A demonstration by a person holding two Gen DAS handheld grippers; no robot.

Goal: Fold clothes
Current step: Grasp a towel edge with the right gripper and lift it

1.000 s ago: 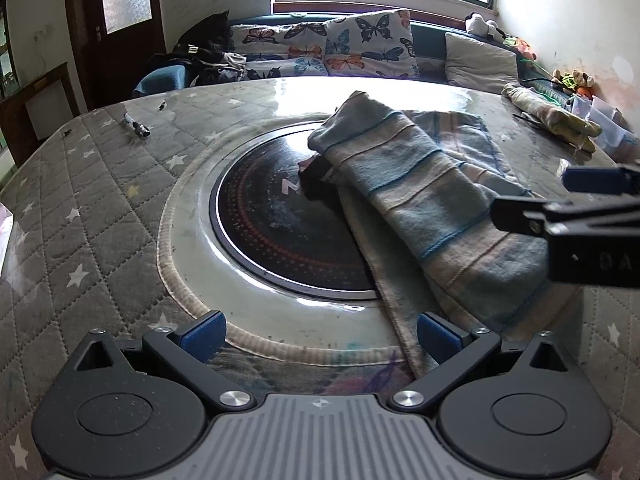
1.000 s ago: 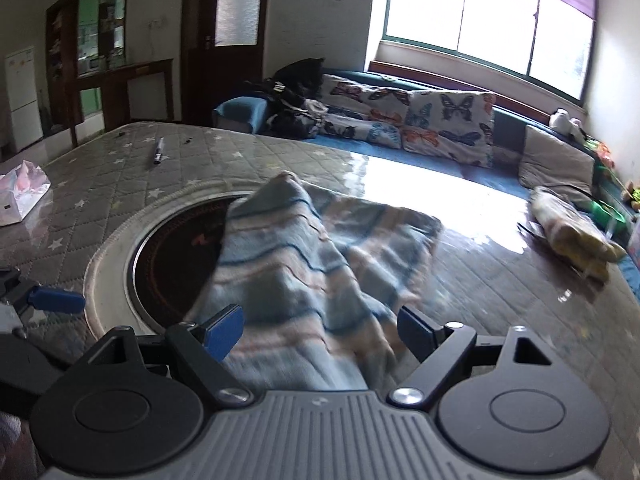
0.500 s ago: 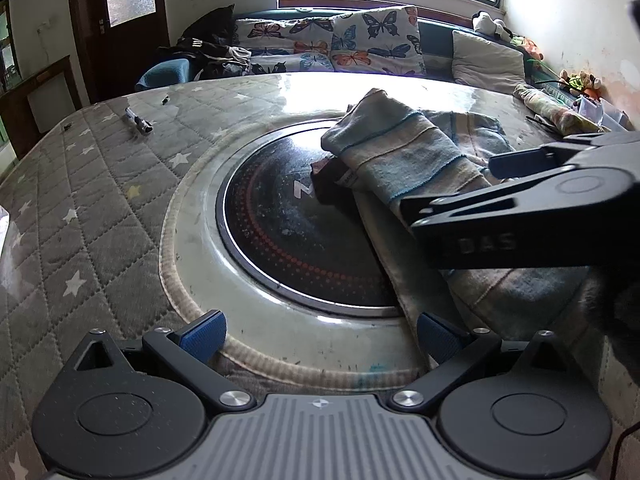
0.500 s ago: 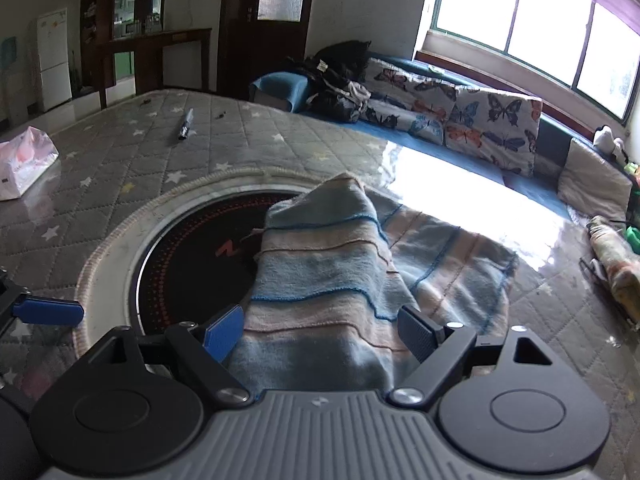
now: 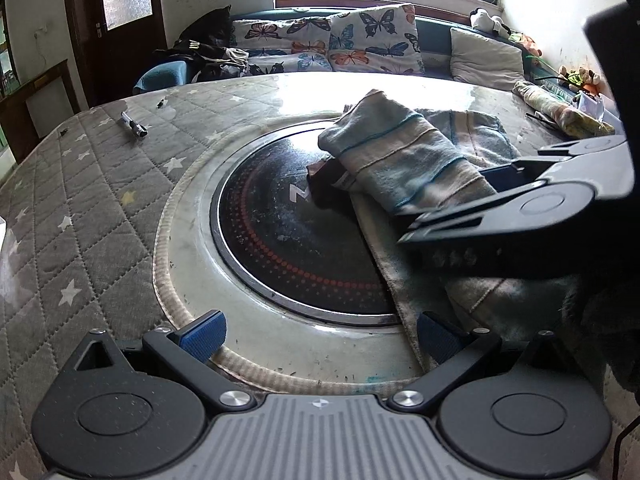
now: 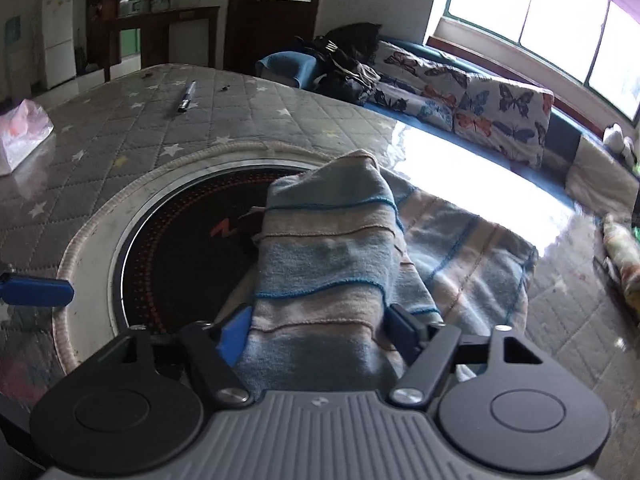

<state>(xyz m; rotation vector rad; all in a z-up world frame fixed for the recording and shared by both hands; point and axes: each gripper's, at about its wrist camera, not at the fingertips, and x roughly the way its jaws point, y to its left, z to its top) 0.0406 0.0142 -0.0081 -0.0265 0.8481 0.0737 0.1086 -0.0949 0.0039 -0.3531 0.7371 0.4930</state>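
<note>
where the round black glass hotplate [image 5: 280, 236] sits sunk in the grey quilted star-print table cover [image 5: 80, 216], the blue and cream striped knitted garment [image 5: 404, 160] lies over its right side, one folded layer bunched on top and the rest spreading away onto the table. the left wrist view shows the left gripper [image 5: 320, 334] with its blue-padded fingers spread wide and nothing between them, hovering at the near edge of the hotplate's pale rim, beside the garment's near corner. it also shows the right gripper [image 5: 460, 216] from the side, reaching across the garment just right of the hotplate; from there i cannot tell how its fingers stand. the right wrist view settles that: the right gripper [image 6: 316, 330] has its two blue pads pressed in against a thick fold of the striped garment [image 6: 332, 264], pinching it at the near right of the hotplate [image 6: 188, 252]. only this view shows a pink and white plastic bag [image 6: 22, 136] far left of the hotplate. a dark marker pen [image 6: 186, 97] lies beyond the hotplate on the cover, seen in both views. a butterfly-print cushioned bench [image 5: 336, 44] runs behind the table.
</note>
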